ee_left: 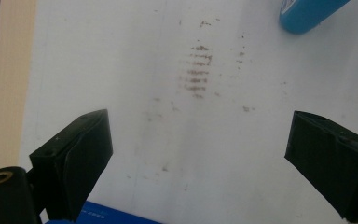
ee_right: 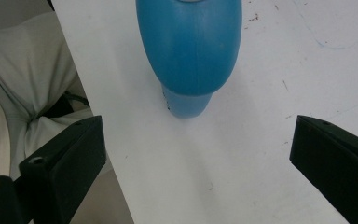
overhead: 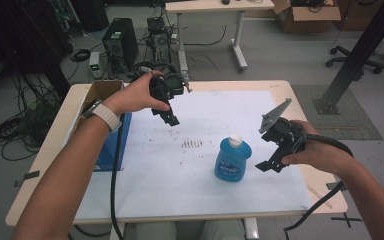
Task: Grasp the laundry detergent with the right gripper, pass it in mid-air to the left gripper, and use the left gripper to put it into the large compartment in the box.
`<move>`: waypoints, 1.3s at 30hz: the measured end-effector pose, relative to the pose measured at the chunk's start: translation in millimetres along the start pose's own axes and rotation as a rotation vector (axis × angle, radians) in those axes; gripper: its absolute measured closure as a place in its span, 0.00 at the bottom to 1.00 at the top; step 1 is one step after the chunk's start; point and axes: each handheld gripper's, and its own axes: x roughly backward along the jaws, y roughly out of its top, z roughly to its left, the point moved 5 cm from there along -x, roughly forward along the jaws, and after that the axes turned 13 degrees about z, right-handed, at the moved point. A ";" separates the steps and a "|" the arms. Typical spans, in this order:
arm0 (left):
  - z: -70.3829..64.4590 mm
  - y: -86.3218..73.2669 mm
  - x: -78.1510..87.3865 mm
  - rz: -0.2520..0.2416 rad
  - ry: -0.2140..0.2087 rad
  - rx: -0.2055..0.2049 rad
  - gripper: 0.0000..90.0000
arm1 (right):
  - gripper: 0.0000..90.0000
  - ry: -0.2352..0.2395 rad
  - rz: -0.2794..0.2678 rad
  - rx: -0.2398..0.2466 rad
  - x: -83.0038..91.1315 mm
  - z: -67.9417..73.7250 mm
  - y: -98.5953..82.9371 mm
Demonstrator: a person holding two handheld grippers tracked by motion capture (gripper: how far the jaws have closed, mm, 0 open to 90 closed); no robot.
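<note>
- Black forearm-held right gripper sits nearest the camera in the high view, low at the table's right side, its jaws spread wide and holding nothing; in the right gripper view the bottle stands just ahead of the gap between them.
- Upright blue plastic bottle with a white cap stands on the white paper sheet covering the wooden table, just left of that gripper and apart from it.
- Left gripper is raised over the far left of the sheet, jaws also parted and empty, pointing down at a patch of brown smudges; the bottle's blue base shows at the top corner of its view, well apart.
- Open cardboard box and a flat blue item lie at the table's left edge.
- Judging from this, the right gripper looks set to take the bottle. Risks: the bottle is tall and rounded, so a jaw nudging one side before the other closes could tip it; a grip high on the curved shoulder could let it slip; the trailing cable could snag the table edge.
</note>
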 end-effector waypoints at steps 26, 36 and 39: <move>1.2 -6.0 -2.5 -0.014 0.000 0.023 0.09 | 0.04 0.040 -0.086 0.016 -27.1 -3.9 1.4; 0.9 -6.2 -4.1 -0.015 -0.002 0.025 0.09 | 0.04 0.049 -0.113 0.016 -36.3 -6.5 1.1; 0.8 -6.4 -4.6 -0.012 -0.004 0.025 0.09 | 0.04 0.049 -0.116 0.016 -38.6 -6.9 1.4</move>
